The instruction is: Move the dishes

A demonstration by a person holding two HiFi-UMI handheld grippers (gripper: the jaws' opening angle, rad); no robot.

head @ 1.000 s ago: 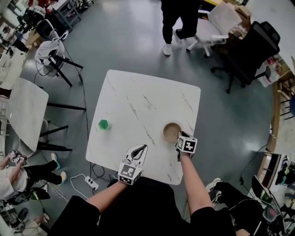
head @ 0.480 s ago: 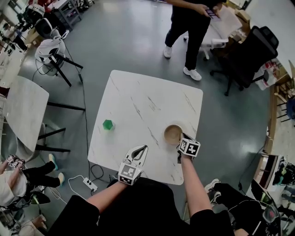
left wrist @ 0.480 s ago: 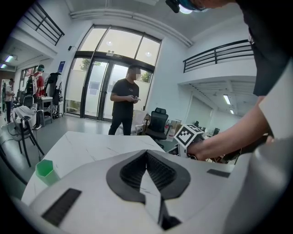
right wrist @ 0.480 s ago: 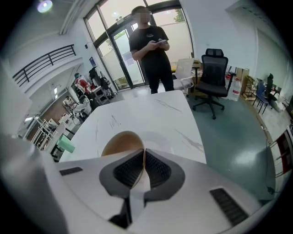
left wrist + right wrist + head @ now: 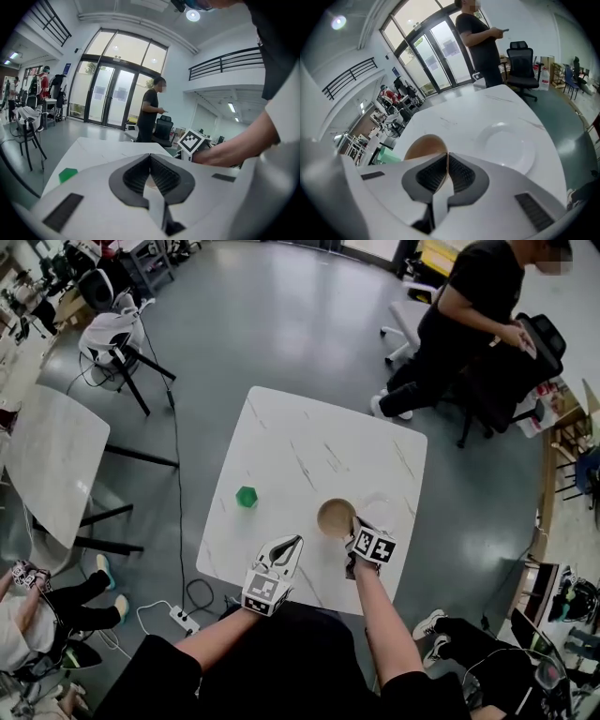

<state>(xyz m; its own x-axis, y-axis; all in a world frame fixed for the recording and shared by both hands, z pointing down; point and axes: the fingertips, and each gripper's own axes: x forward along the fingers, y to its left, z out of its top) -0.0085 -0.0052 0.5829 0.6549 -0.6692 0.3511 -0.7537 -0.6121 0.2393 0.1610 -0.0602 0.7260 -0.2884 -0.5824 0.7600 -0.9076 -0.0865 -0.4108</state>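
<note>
Left gripper (image 5: 291, 542): jaws fully together with nothing between them, pointing forward and only slightly below level. Right gripper (image 5: 350, 538): pitched steeply down, jaws have just been closing and now pinch the near rim of the brown bowl (image 5: 335, 517), wall of the rim between the pads. Both forearms are bare and extended from the torso: left forearm (image 5: 211, 638) angles in from the left, right forearm (image 5: 384, 615) runs nearly straight ahead. Both marker cubes face up.
</note>
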